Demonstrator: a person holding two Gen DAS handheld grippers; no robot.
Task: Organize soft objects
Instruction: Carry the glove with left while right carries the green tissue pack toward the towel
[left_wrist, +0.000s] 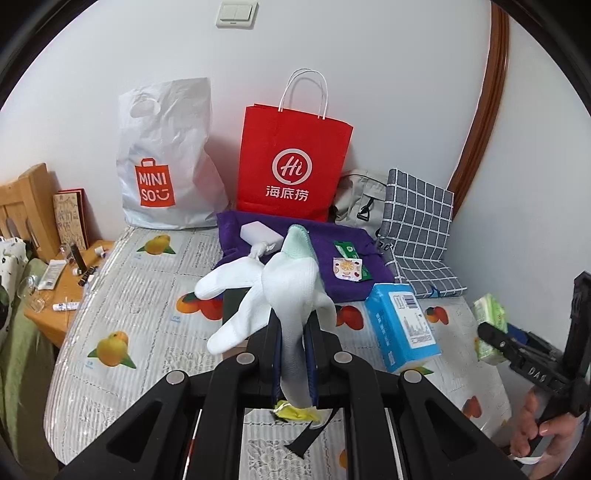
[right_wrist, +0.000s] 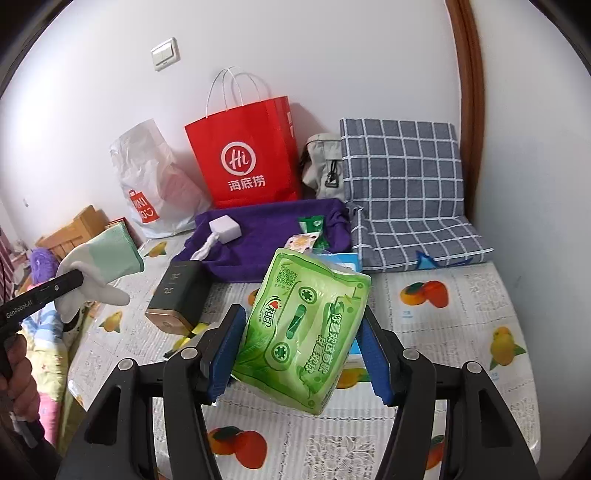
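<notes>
My left gripper (left_wrist: 293, 325) is shut on a white knit glove (left_wrist: 280, 291) with a pale green cuff; the glove sticks up between the fingers and hangs above the table. The right wrist view shows that same glove (right_wrist: 99, 266) at the far left, clamped in the left gripper (right_wrist: 70, 277). My right gripper (right_wrist: 303, 325) is shut on a green tissue pack (right_wrist: 303, 332), its blue pads pressing both sides, lifted off the table. In the left wrist view the green tissue pack (left_wrist: 491, 325) shows at the right edge, held by the right gripper (left_wrist: 495, 336).
A purple towel (left_wrist: 343, 254) lies mid-table with a white charger (left_wrist: 258, 236) and small sachets on it. Behind stand a red paper bag (left_wrist: 291, 162), a white plastic bag (left_wrist: 170, 155) and a checked cushion (left_wrist: 417, 229). A blue tissue box (left_wrist: 402, 325) and a dark box (right_wrist: 177, 295) lie on the fruit-print tablecloth (left_wrist: 129, 295).
</notes>
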